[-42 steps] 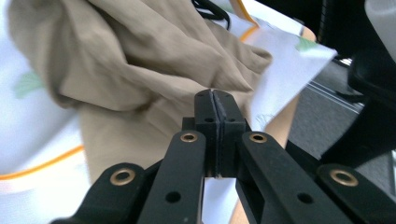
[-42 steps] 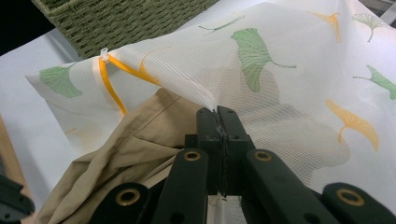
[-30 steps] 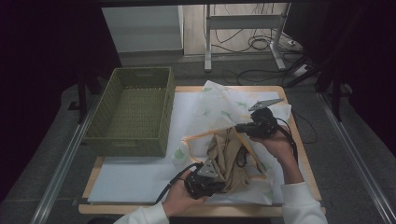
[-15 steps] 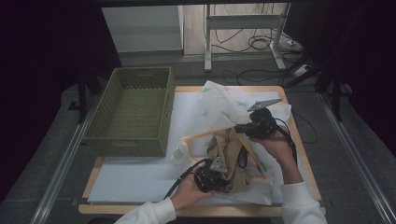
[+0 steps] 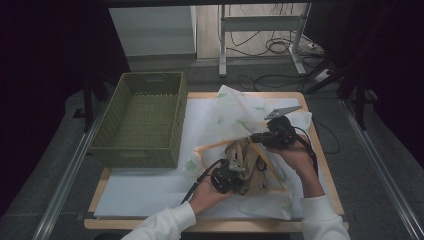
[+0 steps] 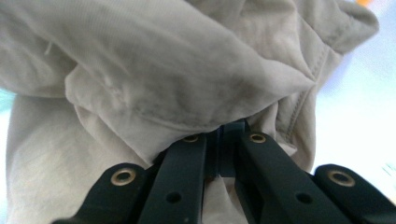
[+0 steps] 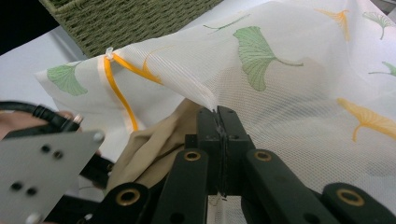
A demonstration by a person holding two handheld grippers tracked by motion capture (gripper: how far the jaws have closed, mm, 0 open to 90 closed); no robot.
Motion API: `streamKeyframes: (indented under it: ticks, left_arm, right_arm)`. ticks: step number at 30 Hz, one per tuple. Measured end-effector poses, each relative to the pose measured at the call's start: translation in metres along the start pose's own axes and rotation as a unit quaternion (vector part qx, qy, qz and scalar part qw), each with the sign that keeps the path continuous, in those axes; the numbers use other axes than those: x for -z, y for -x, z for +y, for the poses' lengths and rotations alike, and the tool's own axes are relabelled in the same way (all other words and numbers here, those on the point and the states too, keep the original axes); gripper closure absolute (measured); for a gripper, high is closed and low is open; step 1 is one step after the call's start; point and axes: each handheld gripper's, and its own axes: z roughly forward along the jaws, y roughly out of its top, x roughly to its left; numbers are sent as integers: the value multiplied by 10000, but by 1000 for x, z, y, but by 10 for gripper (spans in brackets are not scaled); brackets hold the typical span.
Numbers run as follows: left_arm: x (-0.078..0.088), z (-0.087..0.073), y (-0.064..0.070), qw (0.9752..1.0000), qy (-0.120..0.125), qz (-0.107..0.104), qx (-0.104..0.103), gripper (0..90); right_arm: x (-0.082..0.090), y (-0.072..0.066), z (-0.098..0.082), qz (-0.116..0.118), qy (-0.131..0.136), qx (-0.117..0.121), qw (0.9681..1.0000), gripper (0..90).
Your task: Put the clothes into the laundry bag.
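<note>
High view: the left gripper [image 5: 239, 167] is clamped on a beige garment [image 5: 248, 165] and, compared with a second ago, has carried it a little further under the lifted edge of the mesh laundry bag [image 5: 235, 117]. The right gripper [image 5: 256, 137], just beyond and above the left one, has not shifted and holds the bag's mouth up. The woven basket [image 5: 142, 120] stands well off to the left gripper's far side on the worktop [image 5: 150, 187]. That advance suggests the garment is partly in, not yet fully bagged.

Left gripper view: jaws together, pinching a fold of the garment [image 6: 187, 84] right at their tips.

Right gripper view: jaws together on the bag's mesh edge [image 7: 210, 100], with the orange trim [image 7: 116, 88] to one side and the garment [image 7: 159, 144] just below.
</note>
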Motion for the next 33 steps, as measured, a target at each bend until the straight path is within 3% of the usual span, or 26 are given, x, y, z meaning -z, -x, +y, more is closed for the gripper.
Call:
streamKeyframes:
  ticks: [5, 12, 23, 33]
  left_arm:
    - [-6, 6, -7, 9998, 43, 174, 42, 897]
    - [-11, 17, -14, 9982, 136, 575, -43, 898]
    - [-24, 23, -25, 9945, 328, 972, 224, 897]
    - [-33, 27, -30, 9937, 417, 980, 345, 897]
  right_arm:
    - [0, 0, 0, -1, 1, -1, 10000, 888]
    - [0, 0, 0, 24, 5, 1, 10000, 888]
    - [-2, 0, 0, 31, -21, 4, 10000, 889]
    - [-3, 1, -1, 23, -48, -11, 10000, 889]
